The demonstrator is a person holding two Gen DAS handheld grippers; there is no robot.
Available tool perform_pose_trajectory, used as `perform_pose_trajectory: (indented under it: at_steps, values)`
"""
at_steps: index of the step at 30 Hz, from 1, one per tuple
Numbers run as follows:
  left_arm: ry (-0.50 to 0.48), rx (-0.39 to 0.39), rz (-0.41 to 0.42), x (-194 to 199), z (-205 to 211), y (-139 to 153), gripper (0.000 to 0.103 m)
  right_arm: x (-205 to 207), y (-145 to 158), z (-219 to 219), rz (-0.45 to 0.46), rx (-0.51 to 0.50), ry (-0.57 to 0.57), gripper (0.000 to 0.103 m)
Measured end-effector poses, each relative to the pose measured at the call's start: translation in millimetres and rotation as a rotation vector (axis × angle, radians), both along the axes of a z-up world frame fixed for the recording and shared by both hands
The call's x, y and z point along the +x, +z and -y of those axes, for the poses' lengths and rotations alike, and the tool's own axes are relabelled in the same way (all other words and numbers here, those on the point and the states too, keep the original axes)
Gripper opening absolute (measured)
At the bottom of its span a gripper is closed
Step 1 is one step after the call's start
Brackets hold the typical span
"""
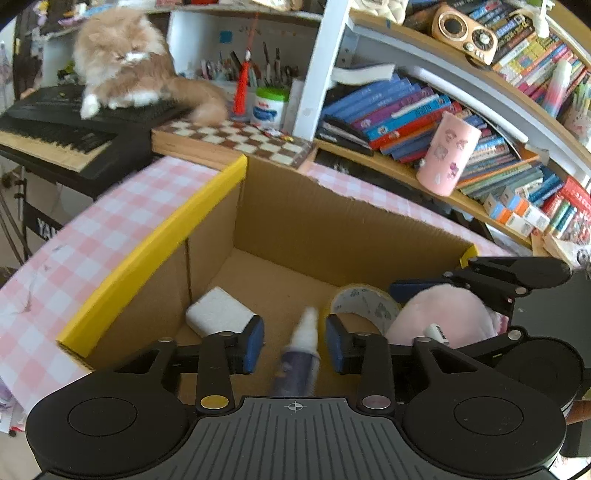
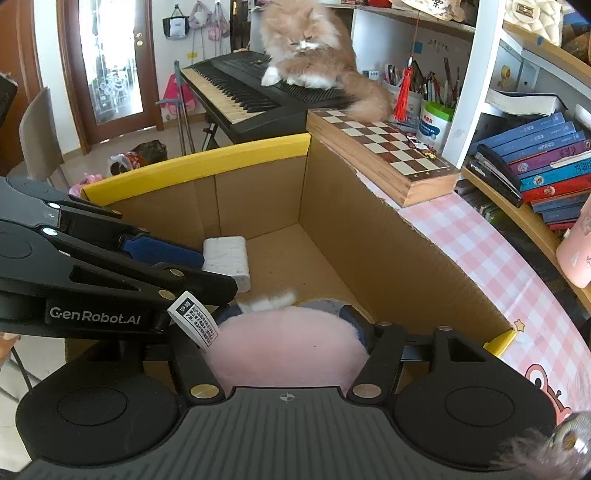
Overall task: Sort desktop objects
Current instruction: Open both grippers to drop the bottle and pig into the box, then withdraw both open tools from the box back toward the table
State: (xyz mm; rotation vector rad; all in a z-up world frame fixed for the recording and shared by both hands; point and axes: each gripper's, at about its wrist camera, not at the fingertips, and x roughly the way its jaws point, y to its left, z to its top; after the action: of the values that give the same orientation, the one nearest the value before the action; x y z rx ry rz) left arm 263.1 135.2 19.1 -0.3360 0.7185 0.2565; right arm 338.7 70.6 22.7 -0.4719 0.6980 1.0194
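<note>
Inside the cardboard box [image 1: 295, 221], a blurred spray bottle [image 1: 301, 354] drops between the left hand-held gripper's [image 1: 294, 345] parted pads.

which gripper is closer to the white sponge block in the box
Left. The left gripper hangs open just right of the white sponge block; the right gripper, shut on the pink plush, sits farther right.

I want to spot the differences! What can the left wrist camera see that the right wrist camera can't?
Only the left view shows the tape roll, the radio and the left tool open around a blurred bottle. Only the right view shows the door and hanging bags. Both show the cat, chessboard, box, white pack and pink plush.
</note>
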Motion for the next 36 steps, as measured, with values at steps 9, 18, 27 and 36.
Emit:
perform_pose_trajectory:
  at_steps: [9,18,27,36]
  values:
    - [0.033,0.027,0.131,-25.6,4.8,19.3,0.078,-11.2,13.3,19.7,0.027,0.113,-0.073,0.075]
    - [0.044,0.052,0.233,-50.5,7.7,44.1,0.082,-22.2,45.3,44.6,0.083,0.208,-0.165,0.078]
    - [0.01,0.078,0.266,-68.7,13.6,55.4,0.084,-39.3,60.7,63.4,0.122,0.235,-0.239,0.078]
    - [-0.031,0.108,0.288,-94.7,17.0,62.5,0.087,-69.6,67.0,86.3,0.14,0.258,-0.344,0.078]
